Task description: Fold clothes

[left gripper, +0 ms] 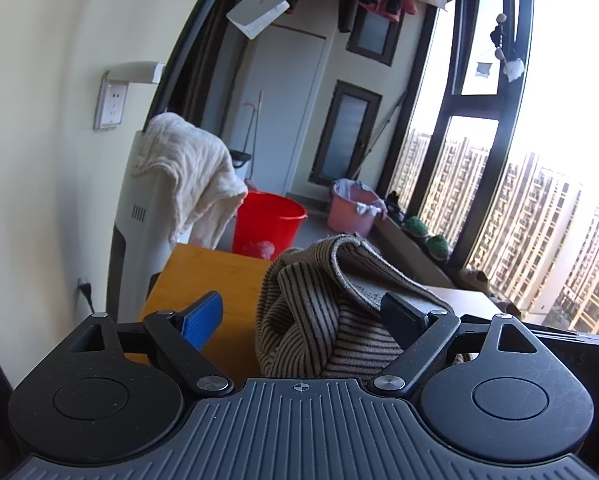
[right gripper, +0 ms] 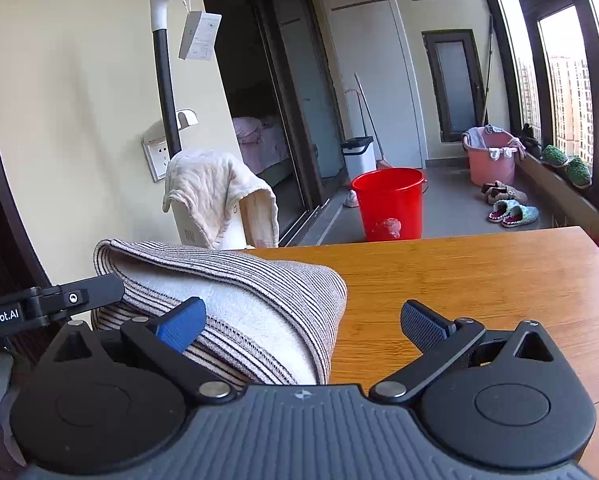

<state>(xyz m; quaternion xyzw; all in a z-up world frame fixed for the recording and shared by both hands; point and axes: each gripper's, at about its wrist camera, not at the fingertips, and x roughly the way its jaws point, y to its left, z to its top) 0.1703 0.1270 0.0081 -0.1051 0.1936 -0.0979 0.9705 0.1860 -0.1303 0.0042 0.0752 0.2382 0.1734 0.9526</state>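
my right gripper (right gripper: 301,322) gapes wide, my left gripper (left gripper: 301,314) too, neither holding; striped garment (right gripper: 235,300) bunched on the table (right gripper: 479,280) at ten o'clock, doubled over loosely, neat folding still left

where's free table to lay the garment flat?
Right view: bare table from the striped garment out to the far and right edges. Left view: a narrower bare strip left of the garment. Crowded: near-left corner, where garment and both open grippers sit.
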